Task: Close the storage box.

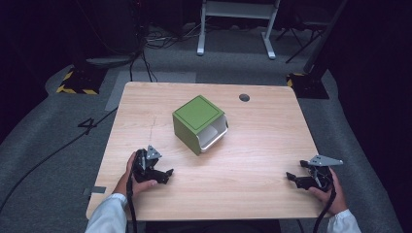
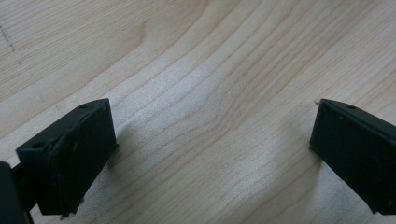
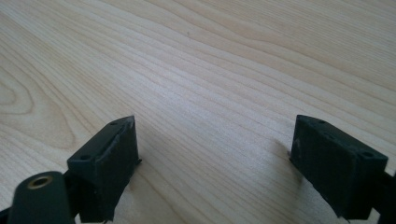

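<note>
Both grippers rest low on the tabletop (image 1: 252,160) with jaws spread wide and nothing between them. The left gripper (image 1: 165,175) sits near the front left corner, the right gripper (image 1: 292,178) near the front right corner. The green box (image 1: 199,124) stands mid-table, beyond and between them, its white open side turned toward the right edge. The left gripper looks nearer.

green box (image 1: 198,122) mid-table, bare wood (image 1: 252,160) around both claws
</note>
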A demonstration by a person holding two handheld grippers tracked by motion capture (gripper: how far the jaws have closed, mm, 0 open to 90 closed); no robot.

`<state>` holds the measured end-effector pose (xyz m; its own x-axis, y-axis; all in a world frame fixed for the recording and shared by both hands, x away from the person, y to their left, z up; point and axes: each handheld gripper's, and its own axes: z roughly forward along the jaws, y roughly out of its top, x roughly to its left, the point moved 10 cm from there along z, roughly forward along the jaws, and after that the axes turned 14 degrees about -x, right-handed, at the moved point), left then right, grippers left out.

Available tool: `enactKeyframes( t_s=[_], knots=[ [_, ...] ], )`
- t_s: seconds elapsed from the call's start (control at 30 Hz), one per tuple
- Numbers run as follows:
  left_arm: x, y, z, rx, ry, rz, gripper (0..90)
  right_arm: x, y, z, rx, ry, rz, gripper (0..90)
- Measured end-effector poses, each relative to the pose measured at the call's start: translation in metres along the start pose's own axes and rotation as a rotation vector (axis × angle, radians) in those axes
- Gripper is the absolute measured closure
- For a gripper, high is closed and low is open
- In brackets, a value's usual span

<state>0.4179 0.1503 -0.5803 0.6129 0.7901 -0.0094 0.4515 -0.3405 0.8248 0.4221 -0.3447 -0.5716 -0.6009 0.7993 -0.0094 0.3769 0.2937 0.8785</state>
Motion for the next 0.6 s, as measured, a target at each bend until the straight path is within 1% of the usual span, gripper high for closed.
enactKeyframes(
  t_s=[0.6],
  knots=[
    [0.0002, 0.0003, 0.0002, 0.000, -0.004, 0.004, 0.4, 0.0006, 0.0001, 0.0002, -0.001, 0.008, -0.004, 15.1]
  ],
)
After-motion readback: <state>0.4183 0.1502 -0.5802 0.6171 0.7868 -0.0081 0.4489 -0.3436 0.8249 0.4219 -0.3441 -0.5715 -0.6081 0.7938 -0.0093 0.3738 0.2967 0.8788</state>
